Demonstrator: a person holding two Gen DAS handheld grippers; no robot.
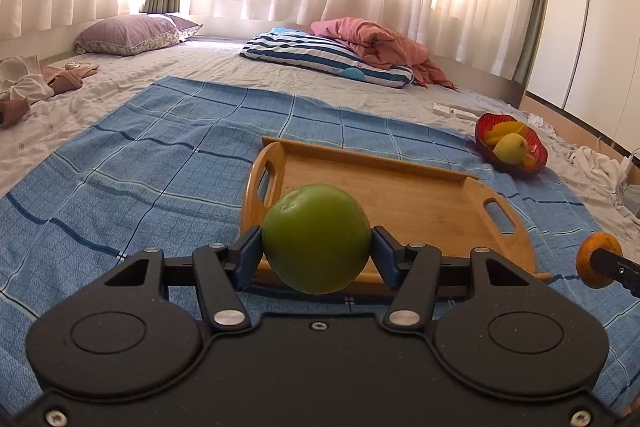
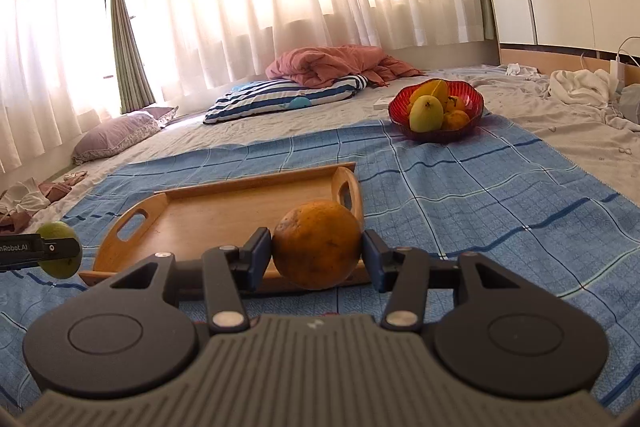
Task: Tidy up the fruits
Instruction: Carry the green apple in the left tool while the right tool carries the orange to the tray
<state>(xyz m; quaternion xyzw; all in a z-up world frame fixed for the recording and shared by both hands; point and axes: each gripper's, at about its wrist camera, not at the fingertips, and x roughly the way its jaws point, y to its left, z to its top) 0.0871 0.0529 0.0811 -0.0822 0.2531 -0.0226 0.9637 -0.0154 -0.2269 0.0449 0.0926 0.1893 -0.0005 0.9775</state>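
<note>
The blue checked cloth fills mid-frame, with the wooden tray at centre, its near edge hidden by fruit. The red bowl at upper right holds fruits, partly overlapping. Left gripper pinches a green fruit; right gripper pinches an orange.

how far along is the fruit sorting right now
Done: several fruits sit in the red bowl. In hand: the left gripper is clamped on a green fruit and the right gripper on an orange, both off the cloth. Left: setting these two down; the wooden tray holds no fruit.
</note>
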